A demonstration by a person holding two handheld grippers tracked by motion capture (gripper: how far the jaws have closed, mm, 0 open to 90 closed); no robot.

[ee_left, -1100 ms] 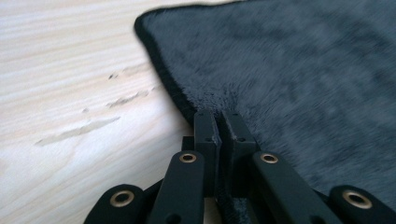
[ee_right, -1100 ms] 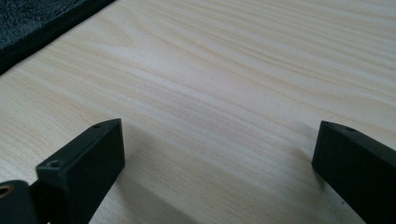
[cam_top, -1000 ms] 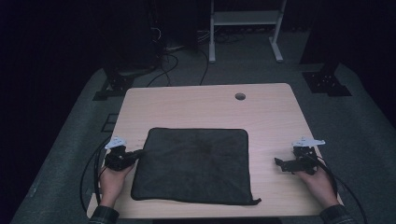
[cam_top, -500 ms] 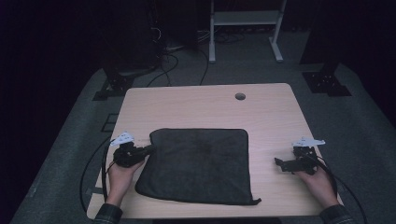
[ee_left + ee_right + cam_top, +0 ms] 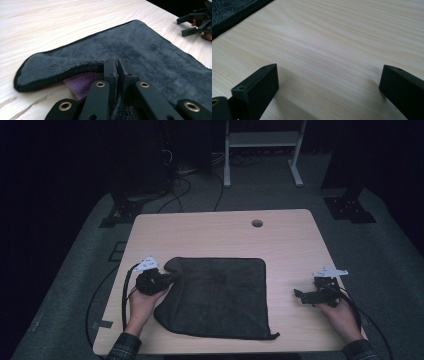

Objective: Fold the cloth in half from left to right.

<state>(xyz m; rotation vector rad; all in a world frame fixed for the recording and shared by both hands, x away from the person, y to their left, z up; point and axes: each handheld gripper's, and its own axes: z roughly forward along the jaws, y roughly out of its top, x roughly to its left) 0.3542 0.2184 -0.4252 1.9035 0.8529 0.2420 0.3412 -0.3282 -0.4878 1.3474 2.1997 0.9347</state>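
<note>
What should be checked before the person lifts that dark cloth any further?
1. Left tongs shut on the cloth: ok, jaws closed on its left edge.
2. Edge raised off the table: ok, a purple underside shows beneath the fold.
3. Right tongs ready: ok, open, resting on bare wood, apart from the cloth.
4. Nothing lying on the cloth: ok.
5. Grip firm enough to hold: cannot tell.

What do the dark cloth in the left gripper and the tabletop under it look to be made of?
The cloth looks like plush microfibre or terry: a soft matt pile, a stitched black border, and a purple underside where it is lifted. The tabletop looks like pale wood or wood-look laminate, smooth and matt, with straight grain lines.
</note>
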